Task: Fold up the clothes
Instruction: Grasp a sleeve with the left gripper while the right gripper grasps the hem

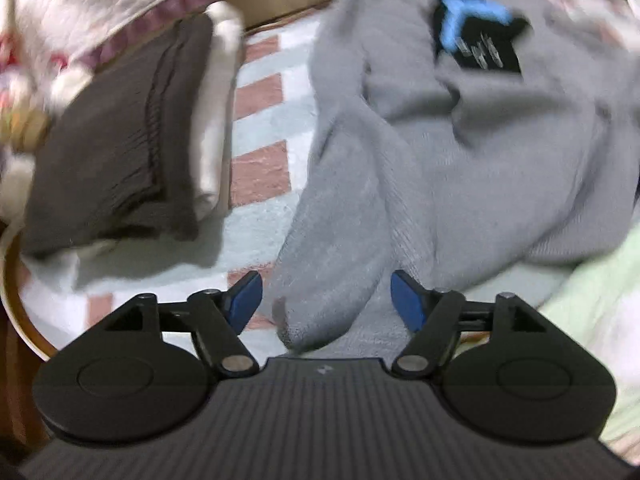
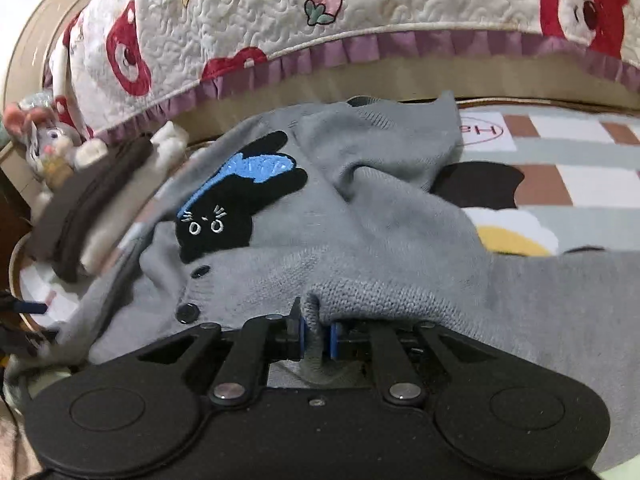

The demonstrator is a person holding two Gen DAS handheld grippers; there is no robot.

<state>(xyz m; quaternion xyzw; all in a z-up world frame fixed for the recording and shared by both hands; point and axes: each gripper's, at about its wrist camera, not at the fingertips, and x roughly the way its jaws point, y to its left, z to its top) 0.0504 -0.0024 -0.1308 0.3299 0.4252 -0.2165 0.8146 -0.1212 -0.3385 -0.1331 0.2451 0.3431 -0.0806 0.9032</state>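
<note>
A grey knit cardigan (image 1: 460, 140) with a black and blue cat patch (image 2: 236, 208) and dark buttons lies crumpled on a checked blanket (image 1: 260, 96). My left gripper (image 1: 326, 300) is open, its blue pads on either side of a grey sleeve end (image 1: 320, 280) without gripping it. My right gripper (image 2: 318, 334) is shut on a fold of the cardigan's knit edge (image 2: 316, 312), near the button band.
A folded dark brown garment (image 1: 116, 152) on a white one lies at the left of the blanket (image 2: 580, 152). A quilted cover with red bear prints (image 2: 320, 20) hangs behind. A plush rabbit (image 2: 44, 136) sits far left. Pale green cloth (image 1: 600, 312) lies at right.
</note>
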